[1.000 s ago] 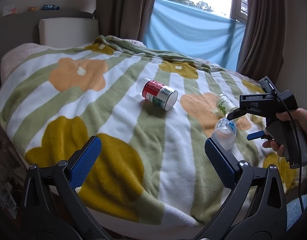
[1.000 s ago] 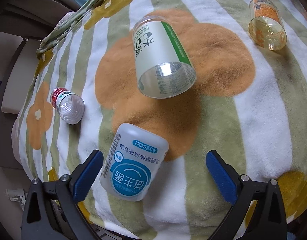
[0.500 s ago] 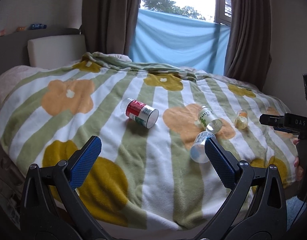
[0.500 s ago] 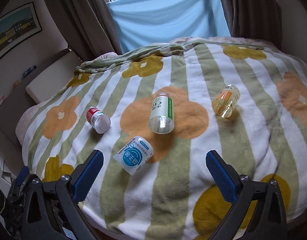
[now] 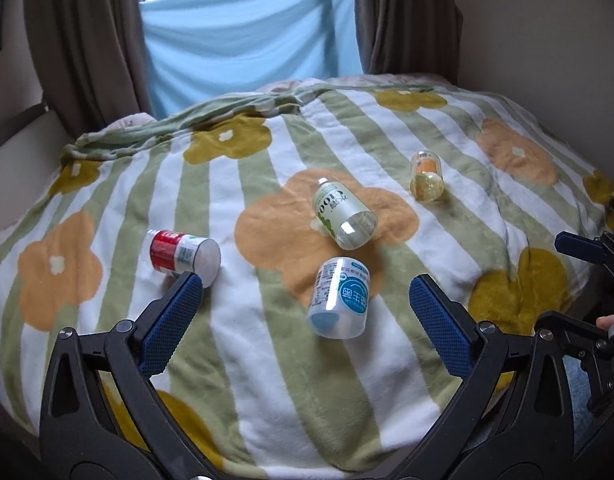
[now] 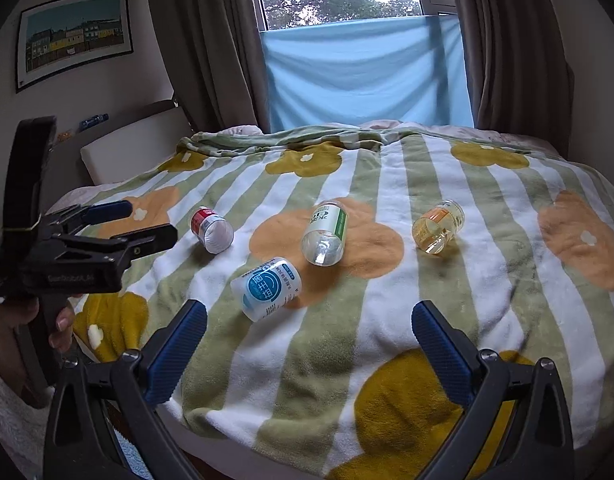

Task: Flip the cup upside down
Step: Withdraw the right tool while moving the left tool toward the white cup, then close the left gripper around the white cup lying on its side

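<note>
Several plastic cups lie on their sides on the flowered blanket (image 5: 267, 360): a red-labelled cup (image 5: 181, 254), a green-labelled cup (image 5: 343, 214), a blue-labelled cup (image 5: 339, 300) and a small orange-labelled cup (image 5: 426, 176). The right wrist view shows the same red cup (image 6: 213, 230), green cup (image 6: 325, 234), blue cup (image 6: 267, 288) and orange cup (image 6: 439, 226). My left gripper (image 5: 303, 282) is open and empty, held back from the blue cup. My right gripper (image 6: 310, 308) is open too, near the bed's front edge, touching nothing.
A hand (image 6: 59, 320) holds the left gripper (image 6: 147, 220) at the bed's left side. Brown curtains (image 6: 211, 48) and a blue cloth (image 6: 363, 68) cover the window behind the bed. A white headboard cushion (image 6: 135, 148) stands at the back left.
Both grippers have drawn back from the cups and tilted up, so each view now takes in the whole bed. The cups have not moved.
</note>
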Available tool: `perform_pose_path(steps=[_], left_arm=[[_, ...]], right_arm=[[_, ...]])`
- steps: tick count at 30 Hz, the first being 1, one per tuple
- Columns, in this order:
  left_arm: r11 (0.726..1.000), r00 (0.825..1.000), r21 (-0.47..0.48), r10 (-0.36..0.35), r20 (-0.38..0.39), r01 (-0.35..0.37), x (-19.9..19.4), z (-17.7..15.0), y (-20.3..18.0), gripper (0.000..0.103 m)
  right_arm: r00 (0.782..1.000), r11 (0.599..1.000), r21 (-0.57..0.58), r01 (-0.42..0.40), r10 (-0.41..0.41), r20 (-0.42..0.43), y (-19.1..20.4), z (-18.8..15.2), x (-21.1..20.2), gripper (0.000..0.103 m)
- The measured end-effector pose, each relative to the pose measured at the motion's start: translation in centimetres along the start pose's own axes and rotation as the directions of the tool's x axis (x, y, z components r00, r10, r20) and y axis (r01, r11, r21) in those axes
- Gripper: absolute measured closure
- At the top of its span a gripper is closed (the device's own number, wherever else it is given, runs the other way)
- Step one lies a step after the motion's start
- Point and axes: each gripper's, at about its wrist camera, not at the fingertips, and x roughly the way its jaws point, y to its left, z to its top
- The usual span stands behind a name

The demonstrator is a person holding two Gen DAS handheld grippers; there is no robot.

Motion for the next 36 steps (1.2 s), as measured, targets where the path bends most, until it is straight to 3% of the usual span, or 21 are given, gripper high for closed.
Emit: perform_pose_path(steps=[2,5,8,13,20,22,30,33,36], left_arm=[[0.999,0.997,0.031,-0.029,-0.067,0.031,3.0,1.2,-0.4,0.001],[0.994,0.978,0.081,-0.051,-0.202,0.069,7.9,2.7,-1.3,0.001],[0.986,0.937,0.134,-0.046,-0.347,0.098,12.7,2.9,-2.2,0.001],[0.979,0.862,0.152,-0.040,-0.505,0.135,17.9,1.6,-3.4,0.001],[0.975,0.803,0.143,-0.053,-0.594,0.170,20.3,1.0,-3.7,0.011],[0.974,0.793,0.155,-0.037,-0.608,0.164,20.7,1.2,-3.7,0.020],[0.974,0.750,0.146,-0.034,-0.660,0.172,22.1,1.9,-3.4,0.022],[0.980,0.717,0.075,-0.083,-0.692,0.186,23.1,2.0,-3.0,0.044],[0.981,0.721,0.065,-0.091,-0.686,0.185,23.5,2.3,-2.5,0.044]], right_arm=[[1.000,1.000,-0.004,-0.017,0.017,-0.003,-0.5,-0.7,0.6,0.001],[1.000,1.000,-0.006,-0.026,0.026,0.001,-1.3,-1.6,1.3,0.001],[1.000,1.000,-0.017,-0.025,0.025,-0.002,-1.9,-2.3,2.2,0.001],[0.998,0.996,-0.061,-0.059,0.060,0.013,-2.1,-3.8,3.9,0.001],[0.995,0.993,-0.072,-0.098,0.097,-0.017,-2.0,-4.7,5.9,0.001],[0.994,0.992,-0.065,-0.106,0.104,-0.028,-2.1,-4.8,6.1,0.001],[0.992,0.991,-0.026,-0.129,0.129,-0.013,-2.8,-4.9,5.9,0.001],[0.992,0.992,-0.023,-0.126,0.126,-0.014,-2.8,-5.0,6.0,0.001],[0.993,0.993,-0.018,-0.119,0.119,-0.016,-2.9,-5.0,6.1,0.001]])
